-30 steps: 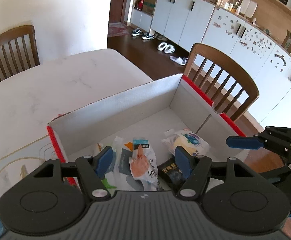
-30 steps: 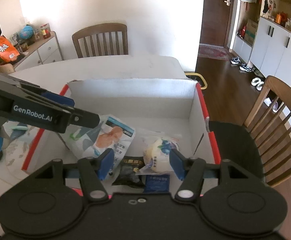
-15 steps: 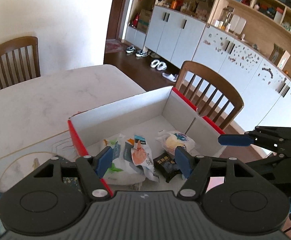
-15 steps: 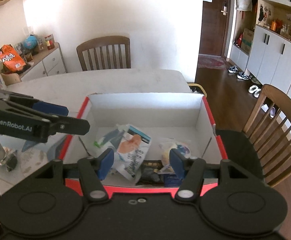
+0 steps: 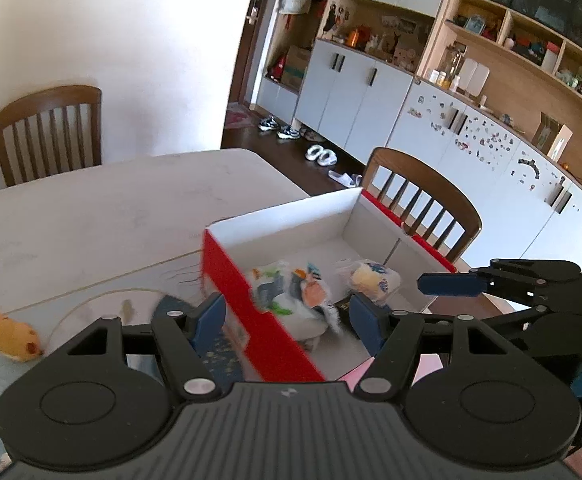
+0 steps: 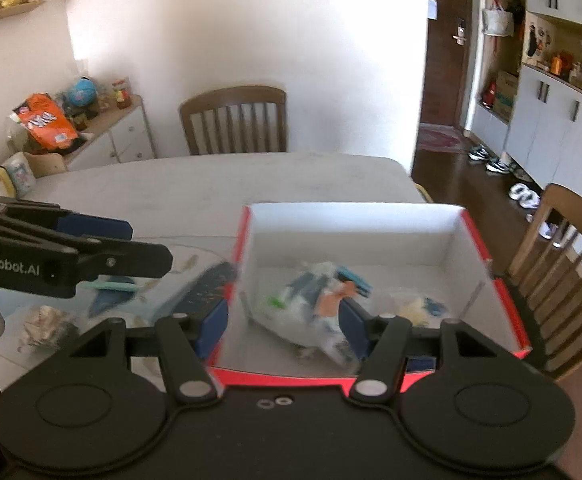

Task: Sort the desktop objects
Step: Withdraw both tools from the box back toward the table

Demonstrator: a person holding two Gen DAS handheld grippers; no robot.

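Two wooden chairs (image 5: pixel 423 200) (image 6: pixel 235 120), white cupboards (image 5: pixel 355 84) (shoes (image 5: pixel 283 130) below).

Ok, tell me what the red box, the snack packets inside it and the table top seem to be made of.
Red box: probably cardboard, with thin flat walls, matte white inside, smooth red outside.
Snack packets: likely thin plastic film, crinkled and glossy with printed colours; blur hides detail.
Table top: pale with faint grey veining and a soft sheen, like marble or a stone-look slab; which one I cannot tell.

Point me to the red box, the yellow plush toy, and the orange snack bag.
red box (image 5: pixel 247 304), left wrist view, red outer side wall.
yellow plush toy (image 5: pixel 11 336), left wrist view, body.
orange snack bag (image 6: pixel 47 120), right wrist view, front face.
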